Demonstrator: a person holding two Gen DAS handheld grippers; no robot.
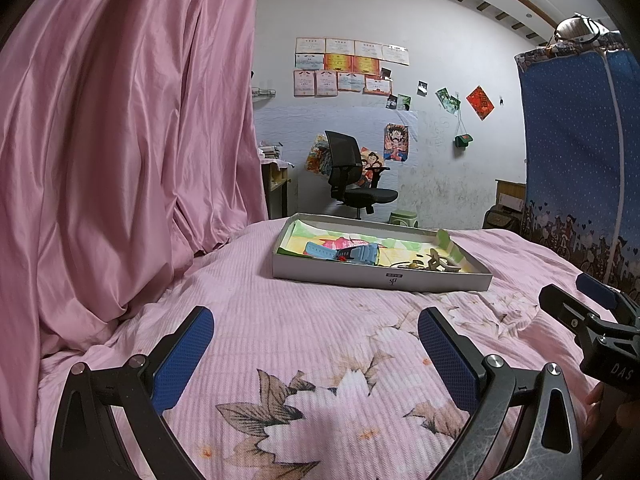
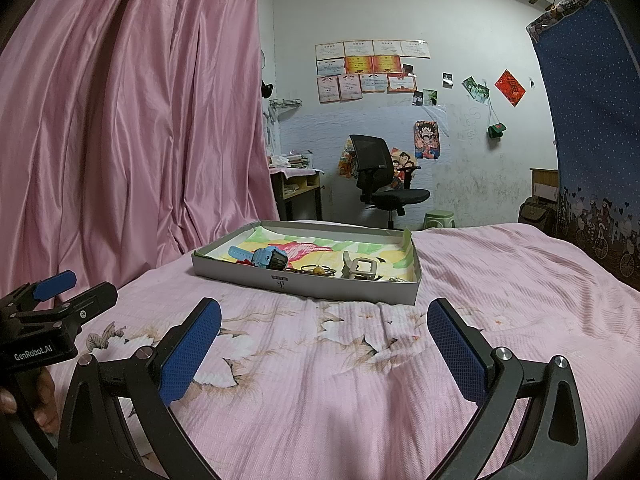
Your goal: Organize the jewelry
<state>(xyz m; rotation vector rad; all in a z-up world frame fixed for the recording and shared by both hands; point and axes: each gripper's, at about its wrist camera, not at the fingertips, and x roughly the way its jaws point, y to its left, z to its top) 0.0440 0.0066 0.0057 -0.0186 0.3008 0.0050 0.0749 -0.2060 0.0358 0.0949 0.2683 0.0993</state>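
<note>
Box [image 2: 304, 284] | blue watch [image 2: 260, 257], grey clip [image 2: 360, 269] inside | both tools spread, empty

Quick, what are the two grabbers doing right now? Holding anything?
Left hand-held gripper: open, holding nothing, above the bedspread.
Right hand-held gripper: open, holding nothing.

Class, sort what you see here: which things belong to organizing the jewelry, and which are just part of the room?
Belongs to the job:
shallow box
blue watch
beige hair clip
ring with amber bead
left gripper, open
right gripper, open

Just lying about:
office chair
pink curtain
green stool
</note>
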